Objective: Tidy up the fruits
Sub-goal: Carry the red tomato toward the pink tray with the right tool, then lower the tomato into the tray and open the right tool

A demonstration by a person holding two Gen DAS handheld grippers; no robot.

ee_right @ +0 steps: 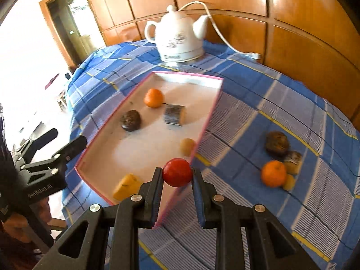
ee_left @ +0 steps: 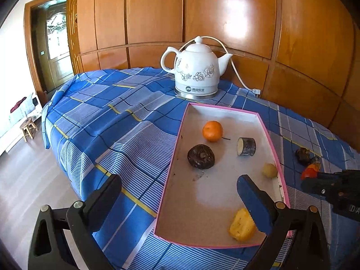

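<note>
**A:** What do you have on the left wrist view?

**B:** My left gripper (ee_left: 177,191) is spread wide with nothing between its fingers, hanging over the near end of the pink-rimmed tray (ee_left: 227,109). In the tray I see an orange (ee_left: 212,131), a dark round fruit (ee_left: 201,156), a cut dark-skinned piece (ee_left: 246,146), a small pale fruit (ee_left: 269,170) against the right wall, and a yellow chunk (ee_left: 240,227) just beside my right-hand finger. A white kettle (ee_left: 195,68) stands on the blue checked cloth (ee_left: 108,112) beyond the tray. At the right edge the right gripper shows only partly, with something red at its tip; from here I cannot tell how its jaws stand.

**A:** And the right wrist view?

**B:** My right gripper (ee_right: 177,176) is closed narrow on a red fruit (ee_right: 177,172), both fingers touching it, held above the tray's near right wall. Outside the tray on the cloth, well apart to the right, lies a cluster: a second orange (ee_right: 273,173), a brown fruit (ee_right: 277,143), another cut piece (ee_right: 293,160) and a small yellow bit (ee_right: 289,181), all touching or nearly so.
</note>
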